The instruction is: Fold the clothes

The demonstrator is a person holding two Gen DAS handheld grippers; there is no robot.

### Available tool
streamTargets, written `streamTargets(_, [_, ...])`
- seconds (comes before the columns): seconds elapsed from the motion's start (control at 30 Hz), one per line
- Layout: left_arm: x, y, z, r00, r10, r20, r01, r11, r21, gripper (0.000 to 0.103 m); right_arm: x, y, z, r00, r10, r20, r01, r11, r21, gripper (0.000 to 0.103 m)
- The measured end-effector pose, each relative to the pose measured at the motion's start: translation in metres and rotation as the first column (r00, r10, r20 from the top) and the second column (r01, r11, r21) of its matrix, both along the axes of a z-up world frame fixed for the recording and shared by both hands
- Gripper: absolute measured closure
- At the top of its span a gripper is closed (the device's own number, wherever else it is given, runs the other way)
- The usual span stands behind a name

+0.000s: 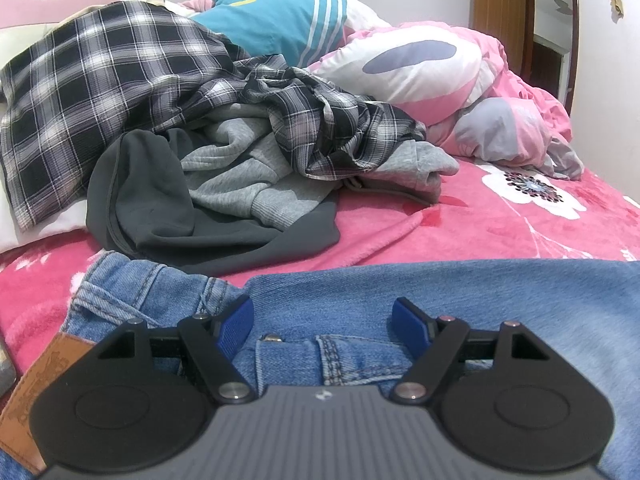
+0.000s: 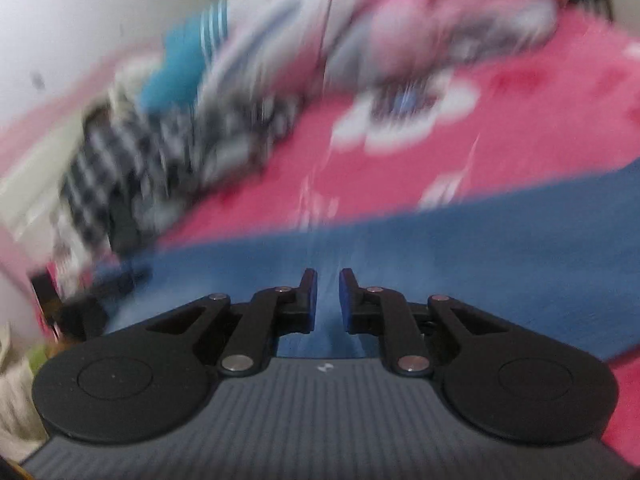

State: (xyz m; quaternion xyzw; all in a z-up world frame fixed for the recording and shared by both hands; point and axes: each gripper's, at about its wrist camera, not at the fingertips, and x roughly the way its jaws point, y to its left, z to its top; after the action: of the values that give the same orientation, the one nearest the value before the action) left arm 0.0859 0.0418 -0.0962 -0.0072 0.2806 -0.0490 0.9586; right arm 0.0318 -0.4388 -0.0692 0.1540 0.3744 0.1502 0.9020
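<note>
A bed (image 1: 460, 224) under a pink floral blanket fills both views. Beyond the left fingers lies a jumbled pile: a black-and-white plaid shirt (image 1: 100, 92), a grey sweatshirt (image 1: 236, 184) and a dark grey garment (image 1: 140, 204), with a teal striped top (image 1: 280, 20) and a pink duvet (image 1: 480, 92) further back. Directly under and ahead of both tools lie the blue jeans (image 1: 460, 292), spread across the blanket, waistband and leather patch (image 1: 36, 392) at the left fingers' side.

The left gripper (image 1: 323, 320) is spread wide, released, straddling a belt loop. The right gripper (image 2: 328, 296) shows only a narrow gap; the blurred view leaves it unclear whether denim is pinched there.

Risks, as I judge them: the right tool is moving fast, so a thin pinch may slip, or drag the jeans askew. Thick denim at the waistband may also resist a clean crease.
</note>
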Motion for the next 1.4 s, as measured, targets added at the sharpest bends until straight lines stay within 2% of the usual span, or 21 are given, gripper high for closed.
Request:
streamTargets(0.1, [-0.001, 0.002, 0.0, 1.0, -0.003, 0.002, 0.003, 1.0, -0.01, 0.025, 0.013, -0.002, -0.015, 0.999, -0.023, -0.043, 0.018, 0.993, -0.117, 0.097])
streamTargets(0.17, [-0.001, 0.002, 0.0, 1.0, -0.005, 0.002, 0.005, 1.0, -0.013, 0.025, 0.017, -0.044, -0.015, 0.983, -0.176, -0.049, 0.17, 0.98, -0.102, 0.097])
streamTargets(0.23, [-0.001, 0.002, 0.0, 1.0, -0.007, 0.002, 0.007, 1.0, -0.015, 0.025, 0.021, -0.089, -0.01, 0.915, -0.401, -0.045, 0.388, 0.905, -0.174, 0.096])
streamTargets(0.3, [-0.001, 0.003, 0.0, 1.0, -0.009, 0.003, 0.009, 1.0, -0.021, 0.025, 0.013, -0.125, 0.004, 0.796, -0.605, -0.011, 0.581, 0.768, -0.269, 0.091])
streamTargets(0.37, [-0.001, 0.005, 0.0, 1.0, -0.01, 0.003, 0.01, 0.999, -0.03, 0.024, -0.007, -0.129, 0.03, 0.77, -0.637, 0.038, 0.629, 0.748, -0.212, 0.091])
streamTargets(0.47, [-0.002, 0.003, 0.002, 1.0, -0.019, -0.003, 0.019, 0.999, -0.033, 0.023, -0.021, -0.071, 0.064, 0.868, -0.477, 0.139, 0.497, 0.839, -0.223, 0.091])
streamTargets(0.53, [-0.004, -0.001, 0.006, 0.999, -0.03, -0.01, 0.03, 0.999, -0.028, 0.023, -0.015, -0.01, 0.075, 0.943, -0.285, 0.172, 0.32, 0.918, -0.232, 0.091])
streamTargets(0.57, [-0.005, -0.003, 0.008, 0.999, -0.035, -0.014, 0.035, 0.999, -0.026, 0.023, -0.012, 0.017, 0.076, 0.966, -0.193, 0.17, 0.228, 0.95, -0.215, 0.091])
streamTargets(0.67, [-0.008, -0.009, 0.013, 0.998, -0.052, -0.025, 0.051, 0.999, -0.019, 0.022, 0.004, 0.085, 0.072, 0.99, 0.041, 0.132, -0.033, 0.997, -0.069, 0.091])
streamTargets(0.73, [-0.011, -0.013, 0.016, 0.998, -0.062, -0.033, 0.062, 0.998, -0.014, 0.021, 0.022, 0.122, 0.062, 0.983, 0.15, 0.107, -0.151, 0.988, 0.006, 0.091])
streamTargets(0.77, [-0.012, -0.015, 0.018, 0.997, -0.068, -0.036, 0.067, 0.998, -0.012, 0.021, 0.032, 0.136, 0.053, 0.979, 0.18, 0.099, -0.181, 0.984, -0.004, 0.091])
streamTargets(0.87, [-0.015, -0.022, 0.023, 0.995, -0.084, -0.049, 0.084, 0.996, 0.001, 0.019, 0.063, 0.174, 0.021, 0.966, 0.249, 0.076, -0.243, 0.967, -0.073, 0.091])
streamTargets(0.97, [-0.018, -0.038, 0.011, 0.994, -0.108, -0.032, 0.111, 0.987, 0.12, 0.018, 0.068, 0.177, -0.012, 0.97, 0.241, 0.034, -0.229, 0.949, -0.217, 0.091])
streamTargets(1.0, [-0.02, -0.041, 0.007, 0.993, -0.116, -0.019, 0.118, 0.982, 0.15, 0.018, 0.064, 0.162, -0.02, 0.977, 0.211, 0.025, -0.199, 0.948, -0.25, 0.091])
streamTargets(1.07, [-0.022, -0.036, 0.003, 0.991, -0.131, -0.002, 0.13, 0.984, 0.119, 0.018, 0.054, 0.11, -0.026, 0.991, 0.127, 0.053, -0.112, 0.969, -0.221, 0.093])
streamTargets(1.13, [-0.021, -0.031, 0.001, 0.991, -0.137, 0.003, 0.137, 0.987, 0.087, 0.017, 0.04, 0.049, -0.026, 0.997, -0.038, 0.068, 0.052, 0.976, -0.212, 0.093])
streamTargets(1.2, [-0.019, -0.029, 0.0, 0.99, -0.141, 0.003, 0.14, 0.988, 0.066, 0.015, 0.017, -0.023, -0.024, 0.97, -0.224, 0.094, 0.238, 0.952, -0.19, 0.093])
streamTargets(1.23, [-0.019, -0.03, -0.001, 0.99, -0.141, 0.004, 0.14, 0.988, 0.069, 0.014, 0.003, -0.057, -0.025, 0.942, -0.322, 0.099, 0.334, 0.929, -0.16, 0.093])
streamTargets(1.3, [-0.019, -0.031, -0.001, 0.99, -0.14, 0.005, 0.14, 0.987, 0.076, 0.014, -0.026, -0.124, -0.026, 0.854, -0.511, 0.095, 0.519, 0.85, -0.088, 0.093])
streamTargets(1.37, [-0.019, -0.033, -0.002, 0.99, -0.14, 0.007, 0.139, 0.987, 0.082, 0.014, -0.057, -0.173, -0.027, 0.744, -0.665, 0.066, 0.66, 0.746, 0.088, 0.092])
streamTargets(1.4, [-0.019, -0.034, -0.002, 0.99, -0.14, 0.007, 0.139, 0.987, 0.086, 0.014, -0.067, -0.179, -0.024, 0.715, -0.695, 0.072, 0.683, 0.717, 0.139, 0.091])
